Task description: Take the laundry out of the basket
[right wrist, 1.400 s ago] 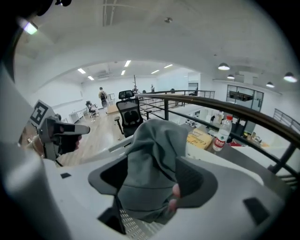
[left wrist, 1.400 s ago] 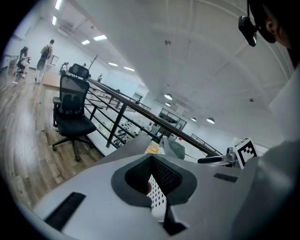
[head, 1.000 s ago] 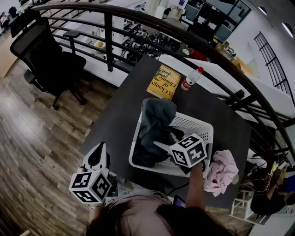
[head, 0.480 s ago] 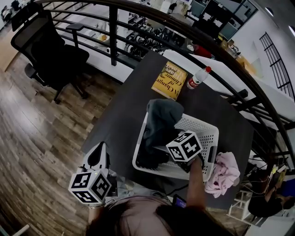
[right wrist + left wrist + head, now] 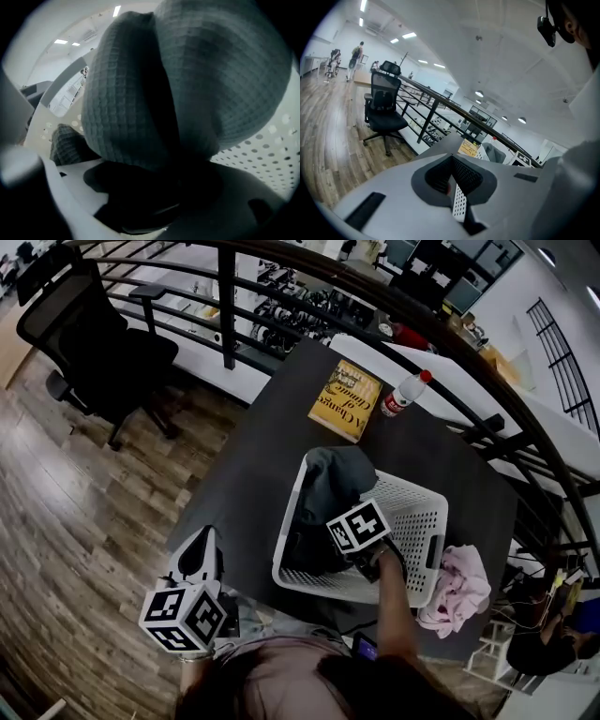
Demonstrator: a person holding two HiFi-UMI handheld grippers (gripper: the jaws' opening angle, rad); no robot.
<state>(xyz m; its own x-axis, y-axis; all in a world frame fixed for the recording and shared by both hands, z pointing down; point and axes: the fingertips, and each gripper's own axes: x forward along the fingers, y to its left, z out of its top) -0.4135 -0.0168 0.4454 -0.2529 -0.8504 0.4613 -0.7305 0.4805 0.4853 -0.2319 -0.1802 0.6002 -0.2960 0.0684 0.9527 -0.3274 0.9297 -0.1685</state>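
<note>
A white perforated laundry basket (image 5: 419,521) stands on the dark table (image 5: 248,465). A grey-teal waffle garment (image 5: 333,479) hangs over its far left corner and down inside. My right gripper (image 5: 349,549) is down in the basket against that garment. In the right gripper view the grey garment (image 5: 140,89) fills the picture, bulging into my right gripper (image 5: 150,197), whose jaws stand wide apart. The basket wall (image 5: 276,154) shows behind. My left gripper (image 5: 195,557) hangs off the table's near left corner. In its own view my left gripper (image 5: 458,206) is shut on nothing.
A pink garment (image 5: 457,585) lies on the table right of the basket. At the table's far side lie a yellow book (image 5: 345,401) and a red-capped bottle (image 5: 401,396). A black railing (image 5: 225,306) runs behind, and an office chair (image 5: 94,343) stands far left.
My right gripper has moved left and deeper into the basket, up against the grey garment. The left gripper has stayed where it was.
</note>
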